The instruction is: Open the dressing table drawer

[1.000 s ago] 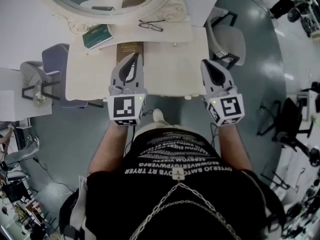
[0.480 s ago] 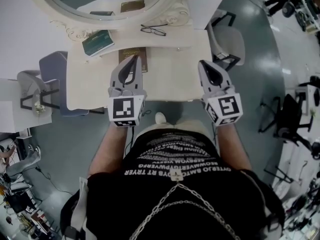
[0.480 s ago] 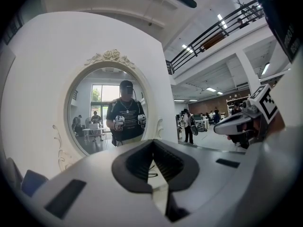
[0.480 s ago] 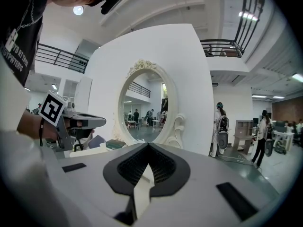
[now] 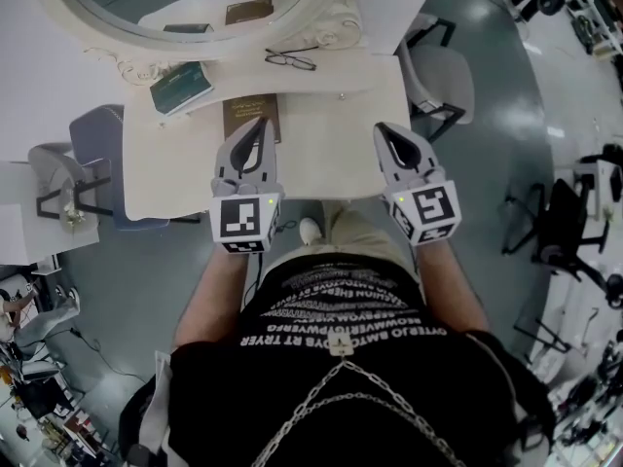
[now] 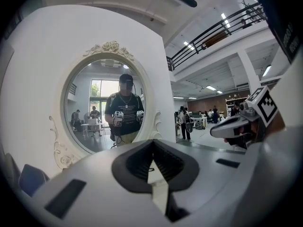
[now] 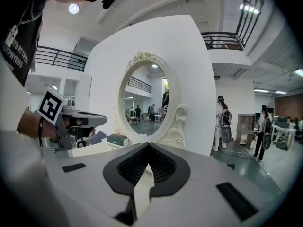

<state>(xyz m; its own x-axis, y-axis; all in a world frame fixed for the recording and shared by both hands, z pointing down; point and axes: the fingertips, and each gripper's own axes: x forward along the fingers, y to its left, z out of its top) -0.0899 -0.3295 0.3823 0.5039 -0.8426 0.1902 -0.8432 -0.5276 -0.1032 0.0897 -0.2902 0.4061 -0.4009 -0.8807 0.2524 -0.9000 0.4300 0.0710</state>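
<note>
step in hand: approach, before any contact with the drawer. the left hand-held gripper [image 5: 261, 125] and the right hand-held gripper [image 5: 383, 129] hovered side by side over the front part of the dressing table counter [image 5: 331, 154], both pointing toward the oval mirror [image 5: 195, 13]. each gripper view showed its own jaws pressed together at the tips with nothing between them, so both were fully closed and empty.

in the head view the left jaw tips overlapped the near end of a brown book [image 5: 251, 113]; whether they touched it could not be told. the right jaw tips stood over bare counter, right of centre. a green book [image 5: 180, 88] lay further back on the left, and a pair of glasses [image 5: 292, 60] lay just in front of the mirror frame, both well apart from the jaws.

location of the task's thing: the drawer was not visible in any view. it was judged to sit below the front edge of the counter, hidden by the top and by the grippers.

next move, as a judgement: one gripper would need to drop below the front edge, open its jaws, find the knob or handle, close on it, and pull straight back toward the person. the person's legs stood close to the front edge, so room for the drawer travel should be checked first
</note>
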